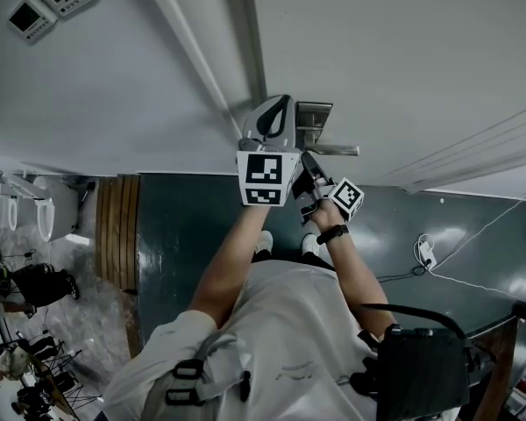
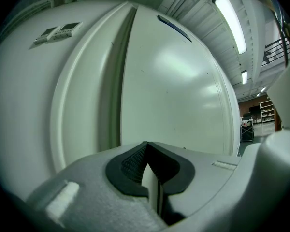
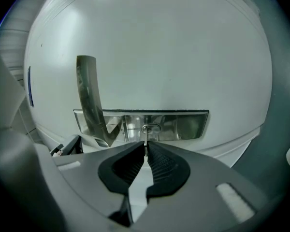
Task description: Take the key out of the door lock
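Dim, cool light, with ceiling strip lights [image 2: 230,23] glaring off the door [image 2: 174,81] and fisheye edges darkening.

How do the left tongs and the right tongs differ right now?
The right tongs are shut on the key in the lock plate; the left tongs are shut on nothing. The right tongs point at the lock plate beside the handle; the left tongs face bare door. Both are closed and held up to the door.
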